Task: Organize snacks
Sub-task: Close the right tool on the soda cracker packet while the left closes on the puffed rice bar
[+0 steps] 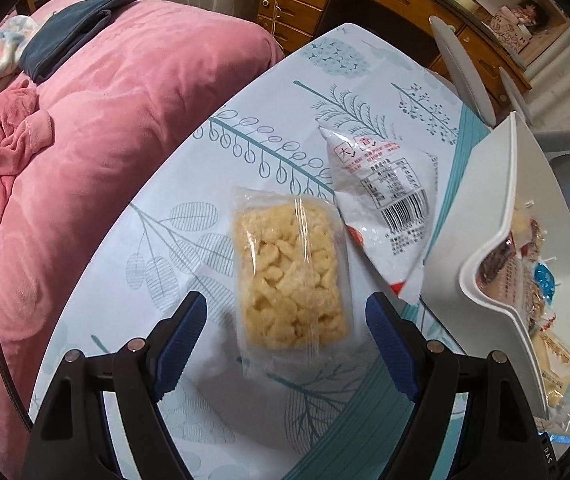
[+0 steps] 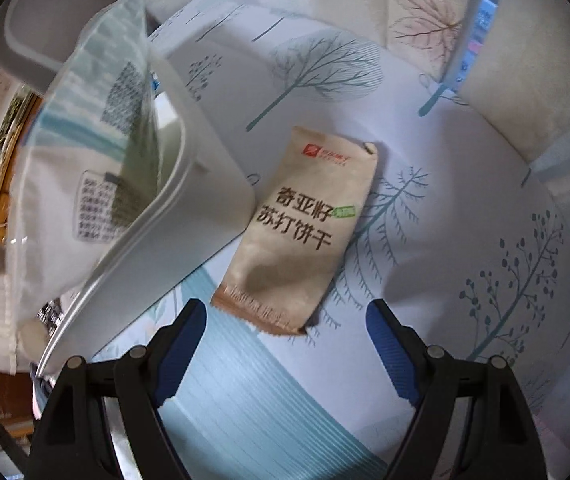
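A clear packet of yellow puffed-rice cake point(image 1: 291, 276) lies on the patterned tablecloth point(image 1: 189, 184). My left gripper point(image 1: 287, 316) hangs open just above it, one blue pad on each side of the packet's near half, neither touching. A white snack bag with a barcode point(image 1: 385, 204) lies beside it to the right. In the right wrist view a beige soda-cracker packet point(image 2: 301, 232) lies flat on the cloth. My right gripper point(image 2: 287, 316) is open over its near end, pads clear of it.
A white bin point(image 1: 497, 240) holding several wrapped snacks stands right of the rice cake. Another white bin point(image 2: 189, 184) with a large clear bag point(image 2: 85, 152) touches the cracker packet's left side. A pink bedcover point(image 1: 105, 140) borders the table's left edge.
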Action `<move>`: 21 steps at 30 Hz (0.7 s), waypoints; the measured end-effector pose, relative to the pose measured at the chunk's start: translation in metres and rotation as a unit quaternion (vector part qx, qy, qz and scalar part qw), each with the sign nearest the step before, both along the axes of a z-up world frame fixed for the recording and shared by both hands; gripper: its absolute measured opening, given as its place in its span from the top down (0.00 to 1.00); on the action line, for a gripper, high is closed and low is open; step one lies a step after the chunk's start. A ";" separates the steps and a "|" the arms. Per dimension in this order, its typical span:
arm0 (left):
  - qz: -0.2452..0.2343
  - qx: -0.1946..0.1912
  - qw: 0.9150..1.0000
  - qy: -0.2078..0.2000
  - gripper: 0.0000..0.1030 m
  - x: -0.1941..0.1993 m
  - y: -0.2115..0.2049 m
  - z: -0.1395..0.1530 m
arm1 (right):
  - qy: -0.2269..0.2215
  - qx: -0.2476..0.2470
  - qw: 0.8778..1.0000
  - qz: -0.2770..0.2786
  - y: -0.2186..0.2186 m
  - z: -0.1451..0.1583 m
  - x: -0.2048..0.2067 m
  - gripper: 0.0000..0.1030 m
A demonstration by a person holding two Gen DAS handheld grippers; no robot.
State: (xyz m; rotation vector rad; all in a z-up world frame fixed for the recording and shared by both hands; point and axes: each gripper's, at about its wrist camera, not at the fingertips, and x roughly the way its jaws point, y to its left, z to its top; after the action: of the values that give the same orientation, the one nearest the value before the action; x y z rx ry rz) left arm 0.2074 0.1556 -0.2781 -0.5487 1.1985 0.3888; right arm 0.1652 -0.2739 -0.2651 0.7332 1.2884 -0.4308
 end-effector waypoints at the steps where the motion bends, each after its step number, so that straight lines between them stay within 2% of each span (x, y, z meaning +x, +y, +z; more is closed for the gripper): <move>1: -0.002 0.001 1.000 0.002 0.22 0.002 0.000 -0.002 | 0.000 -0.008 1.000 -0.004 0.001 -0.002 0.000 0.20; 10: -0.012 0.011 1.000 0.020 0.22 0.014 0.003 -0.013 | -0.004 -0.046 0.998 -0.031 0.011 -0.012 0.009 0.20; 21: -0.024 0.026 0.999 0.027 0.23 0.024 0.006 -0.020 | 0.013 -0.099 0.995 -0.020 0.037 -0.026 0.047 0.20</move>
State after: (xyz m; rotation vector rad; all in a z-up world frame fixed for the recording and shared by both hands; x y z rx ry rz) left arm 0.2313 0.1616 -0.2976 -0.4653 1.2487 0.3950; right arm 0.2118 -0.2373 -0.2912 0.5877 1.2376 -0.5933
